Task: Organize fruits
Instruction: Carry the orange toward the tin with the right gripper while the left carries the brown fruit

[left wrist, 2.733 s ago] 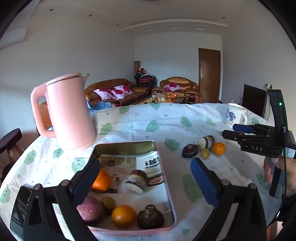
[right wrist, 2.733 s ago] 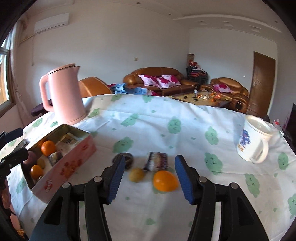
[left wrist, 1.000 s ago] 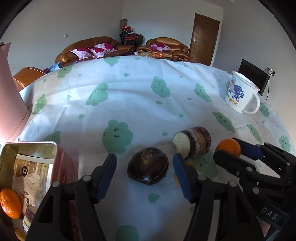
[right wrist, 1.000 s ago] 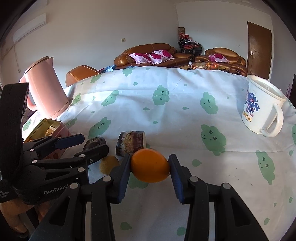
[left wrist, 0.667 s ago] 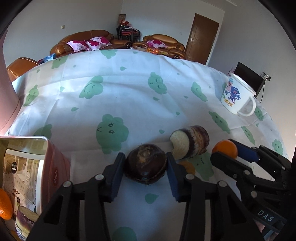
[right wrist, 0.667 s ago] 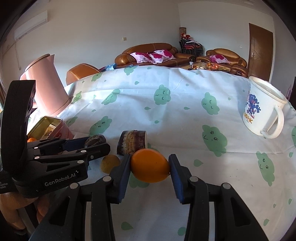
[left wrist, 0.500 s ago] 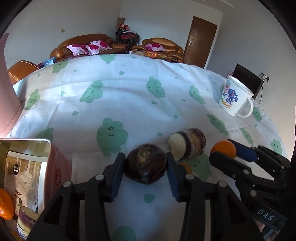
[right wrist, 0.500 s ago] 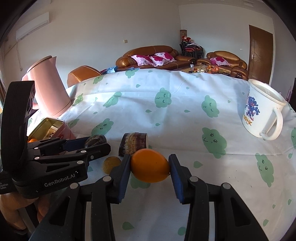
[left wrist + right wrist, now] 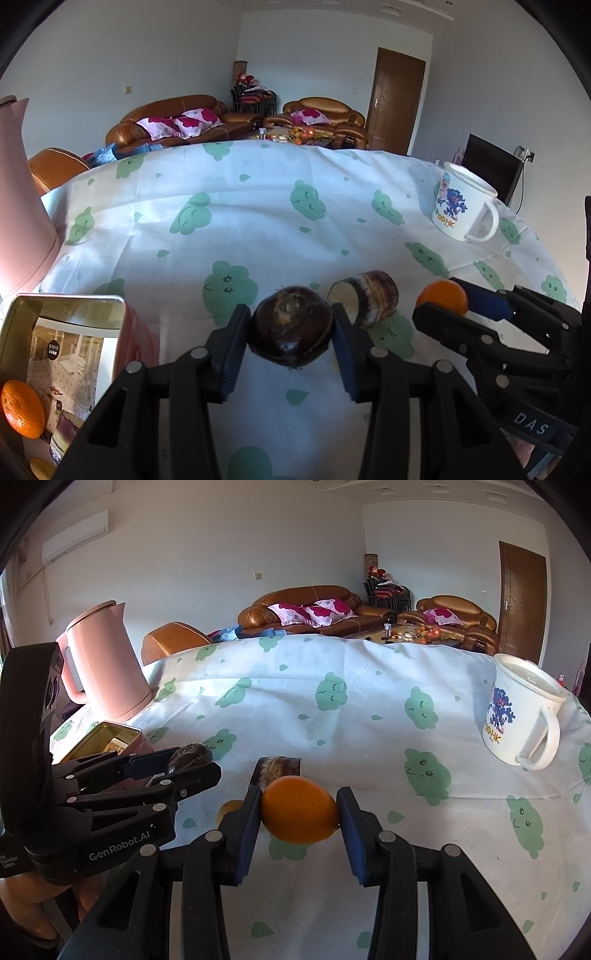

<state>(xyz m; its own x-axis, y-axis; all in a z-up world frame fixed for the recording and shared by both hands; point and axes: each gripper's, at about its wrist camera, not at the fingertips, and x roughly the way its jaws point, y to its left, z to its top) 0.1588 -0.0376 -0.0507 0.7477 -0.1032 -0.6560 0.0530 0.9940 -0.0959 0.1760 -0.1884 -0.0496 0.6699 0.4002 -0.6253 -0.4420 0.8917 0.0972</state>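
Left wrist view, item one: left gripper (image 9: 290, 338), jaws narrowed onto a dark brown round fruit (image 9: 290, 326), having just been closing on it; pads pressed both its sides, apparently so it could be carried to the tin (image 9: 66, 306) at lower left, which already held an orange (image 9: 22, 413) and other pieces. Item two: a cut stub of dark-skinned fruit (image 9: 364, 302), lying on the tablecloth (image 9: 258, 206) just beside the held fruit, not yet collected. Item three: right gripper (image 9: 299, 810), jaws drawn in on an orange fruit (image 9: 299, 810), gripped at its two sides, likely also bound for the tin. Item four: a small yellow fruit (image 9: 229, 808) on the cloth between the two tools.

Lettering: "GenRobot.AI" on the left tool's body in the right wrist view; "DAS" on the right tool; the white mug (image 9: 463, 206) bore a blue figure and letters ending "HK". Pink kettle (image 9: 105, 664): no legible marking.
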